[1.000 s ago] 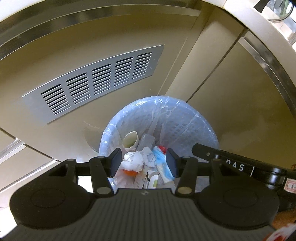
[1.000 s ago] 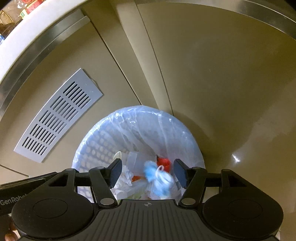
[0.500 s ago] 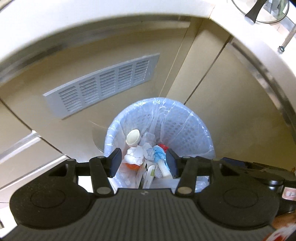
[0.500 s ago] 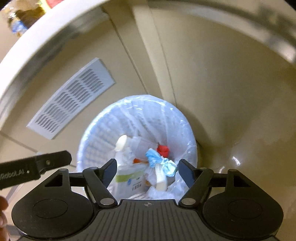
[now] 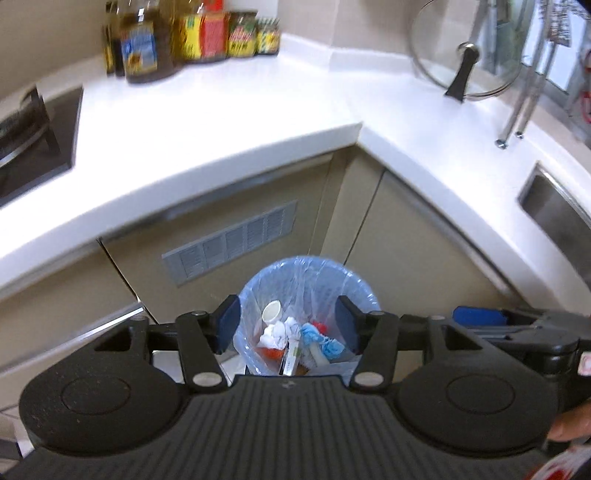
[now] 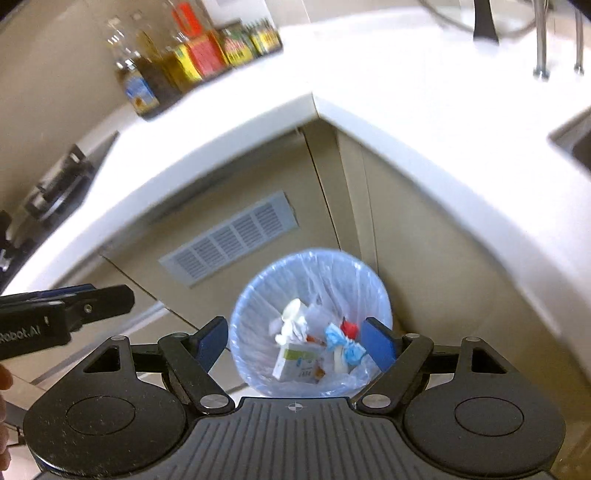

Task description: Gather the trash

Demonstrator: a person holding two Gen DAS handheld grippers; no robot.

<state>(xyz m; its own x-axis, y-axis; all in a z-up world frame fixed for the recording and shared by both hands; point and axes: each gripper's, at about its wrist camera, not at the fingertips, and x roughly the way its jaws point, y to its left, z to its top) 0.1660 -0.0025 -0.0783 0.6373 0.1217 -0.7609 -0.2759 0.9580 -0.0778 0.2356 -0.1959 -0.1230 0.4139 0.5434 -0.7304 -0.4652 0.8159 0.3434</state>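
Observation:
A blue perforated trash bin [image 5: 258, 284] with a clear liner stands on the floor in the cabinet corner; it also shows in the right wrist view [image 6: 258, 295]. It holds crumpled white tissue [image 5: 275, 332], a paper cup [image 5: 271, 312], a blue wad [image 6: 347, 347], a red piece [image 6: 349, 328] and a small carton [image 6: 295, 363]. My left gripper [image 5: 288, 325] is open and empty, high above the bin. My right gripper [image 6: 295, 341] is open and empty, also high above the bin. Each gripper shows at the edge of the other's view.
A white L-shaped counter [image 5: 221, 122] runs above the bin. Bottles and jars [image 5: 192, 33] stand at the back corner. A hob [image 5: 33, 136] is at the left, a glass lid [image 5: 465, 70] and a sink [image 5: 557, 206] at the right. A grey vent [image 5: 229, 243] sits in the cabinet.
Both grippers have risen well above the bin, so the counter top has come into view. The blue wad has dropped from between the right fingers into the bin.

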